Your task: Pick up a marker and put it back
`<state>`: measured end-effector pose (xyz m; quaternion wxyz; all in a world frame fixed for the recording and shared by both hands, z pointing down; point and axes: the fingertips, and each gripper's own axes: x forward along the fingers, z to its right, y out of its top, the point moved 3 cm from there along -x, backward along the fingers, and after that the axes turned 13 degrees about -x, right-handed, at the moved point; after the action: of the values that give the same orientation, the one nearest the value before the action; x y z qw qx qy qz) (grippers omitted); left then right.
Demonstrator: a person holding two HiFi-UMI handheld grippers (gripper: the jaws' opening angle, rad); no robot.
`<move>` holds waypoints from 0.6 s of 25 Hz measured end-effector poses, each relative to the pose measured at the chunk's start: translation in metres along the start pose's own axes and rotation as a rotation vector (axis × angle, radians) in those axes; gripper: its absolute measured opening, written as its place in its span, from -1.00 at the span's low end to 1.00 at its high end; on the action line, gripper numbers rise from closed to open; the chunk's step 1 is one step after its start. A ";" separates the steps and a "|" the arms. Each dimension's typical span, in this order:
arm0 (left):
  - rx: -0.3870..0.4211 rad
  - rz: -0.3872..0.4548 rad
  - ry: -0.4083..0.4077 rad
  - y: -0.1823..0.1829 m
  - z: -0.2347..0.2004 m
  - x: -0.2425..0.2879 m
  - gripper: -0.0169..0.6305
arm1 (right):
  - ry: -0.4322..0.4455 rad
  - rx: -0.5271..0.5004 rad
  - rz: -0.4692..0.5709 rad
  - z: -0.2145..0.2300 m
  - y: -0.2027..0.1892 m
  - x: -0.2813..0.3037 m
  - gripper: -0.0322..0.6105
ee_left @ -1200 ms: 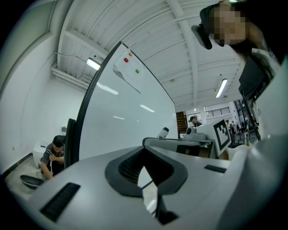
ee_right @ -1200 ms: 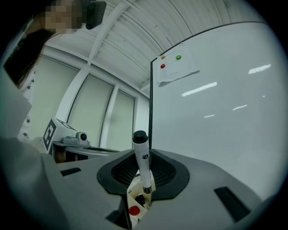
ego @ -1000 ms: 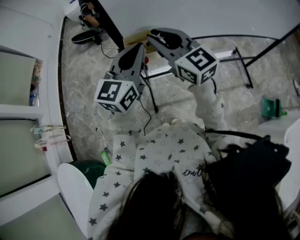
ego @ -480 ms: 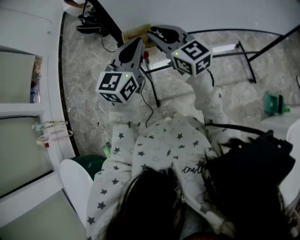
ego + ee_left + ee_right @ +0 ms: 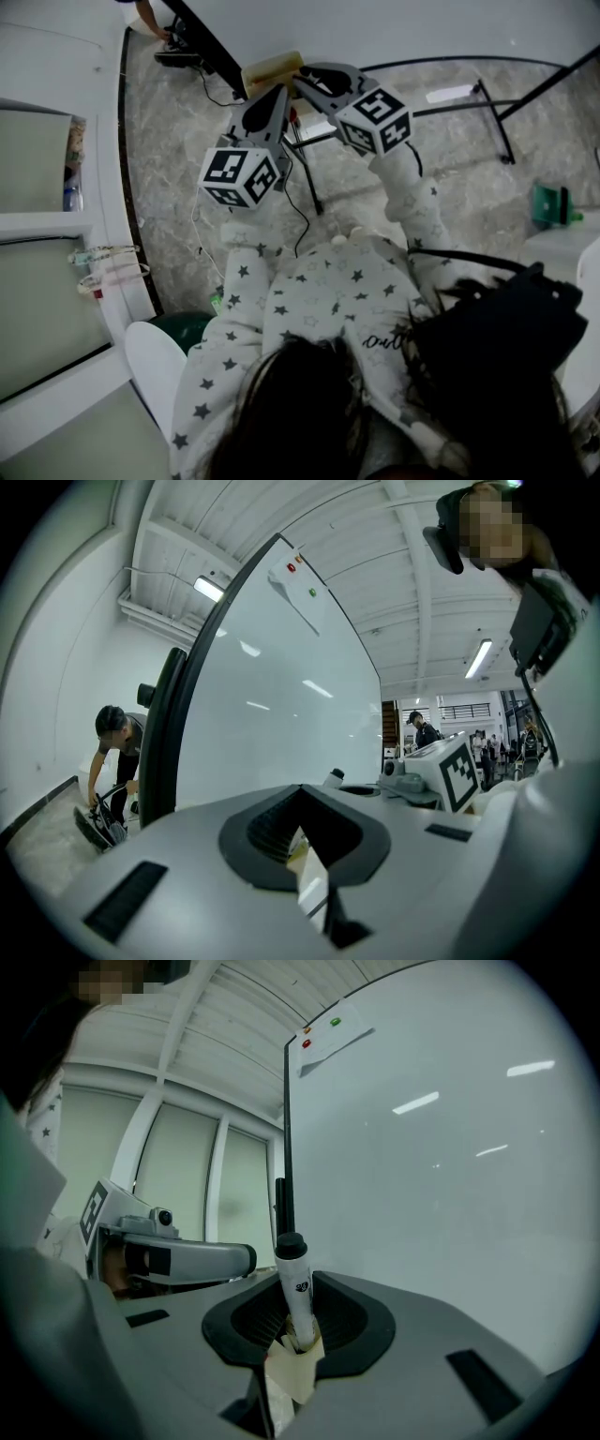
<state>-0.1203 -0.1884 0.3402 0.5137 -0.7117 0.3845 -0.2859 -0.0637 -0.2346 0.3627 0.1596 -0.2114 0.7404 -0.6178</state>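
A white marker with a black cap stands upright between the taped pads of my right gripper, which is shut on its lower end. It is held close in front of the whiteboard. In the left gripper view, my left gripper has its taped pads together with nothing between them. The marker's cap pokes up beyond it, with the right gripper's marker cube alongside. In the head view both grippers, left and right, point at the foot of the whiteboard.
The whiteboard stands on black legs over a marble floor. A yellowish block lies at its lower edge. A black bag hangs at my right side. Another person bends down far left. A cable trails across the floor.
Both grippers have sunk a little in front of the whiteboard; their cubes look smaller and further from the head camera. The two stay side by side.
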 end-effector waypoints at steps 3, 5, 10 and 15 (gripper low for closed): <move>-0.001 -0.003 -0.001 -0.001 0.000 0.001 -0.95 | -0.004 -0.004 -0.016 -0.001 -0.006 0.001 -0.66; -0.003 -0.003 0.000 -0.001 0.000 0.001 -0.95 | -0.008 -0.005 -0.022 -0.001 -0.010 0.002 -0.66; -0.004 -0.009 0.010 -0.003 -0.002 -0.001 -0.95 | -0.010 -0.019 -0.037 -0.004 -0.018 0.003 -0.66; -0.003 -0.012 0.012 -0.002 -0.002 -0.001 -0.95 | -0.020 -0.018 -0.011 -0.004 -0.017 0.003 -0.65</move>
<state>-0.1220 -0.1878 0.3432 0.5084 -0.7130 0.3840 -0.2927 -0.0660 -0.2355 0.3801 0.1619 -0.2228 0.7430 -0.6100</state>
